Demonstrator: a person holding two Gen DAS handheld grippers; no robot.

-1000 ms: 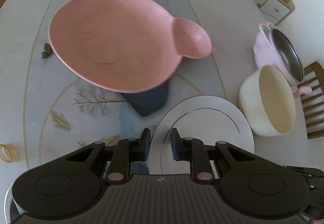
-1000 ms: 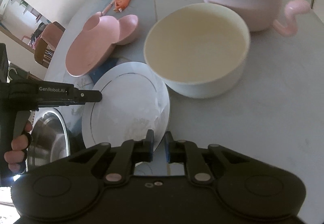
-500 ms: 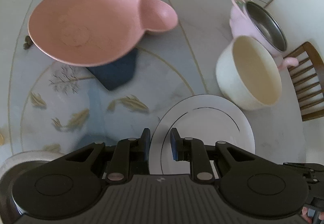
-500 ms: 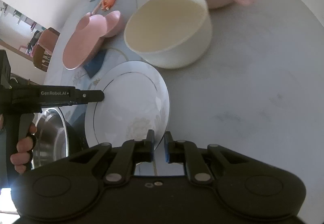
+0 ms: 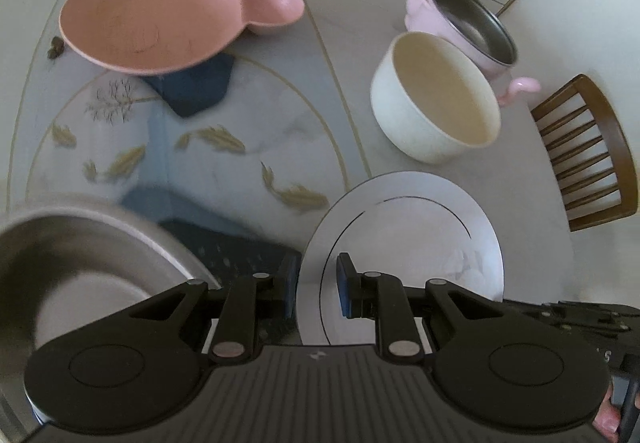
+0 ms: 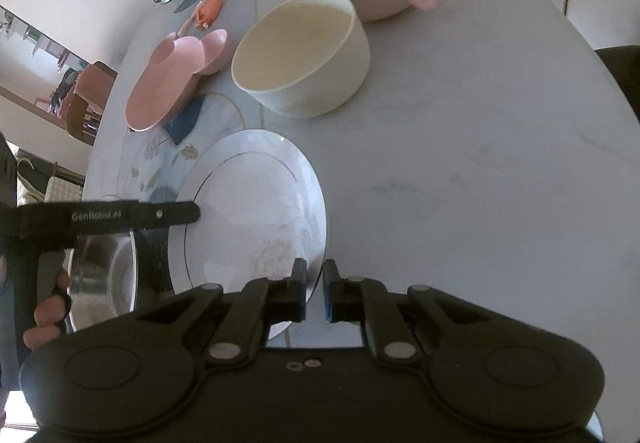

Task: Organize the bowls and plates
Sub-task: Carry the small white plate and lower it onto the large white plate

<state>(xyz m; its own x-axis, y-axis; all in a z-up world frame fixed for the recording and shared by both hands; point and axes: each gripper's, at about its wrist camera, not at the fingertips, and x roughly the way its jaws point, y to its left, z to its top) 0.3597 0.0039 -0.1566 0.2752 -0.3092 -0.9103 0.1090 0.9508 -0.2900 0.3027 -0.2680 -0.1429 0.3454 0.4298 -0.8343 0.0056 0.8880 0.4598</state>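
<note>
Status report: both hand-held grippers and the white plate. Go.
Left hand-held gripper and right hand-held gripper shut on white plate, opposite rims. Steel bowl close beside it, cream bowl beyond.

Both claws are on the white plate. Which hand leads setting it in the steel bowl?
Left, probably. Both claws grip the white plate at opposite rims: the left claw and the right claw. The steel bowl lies right beside the left claw, so that side guides the placement.
</note>
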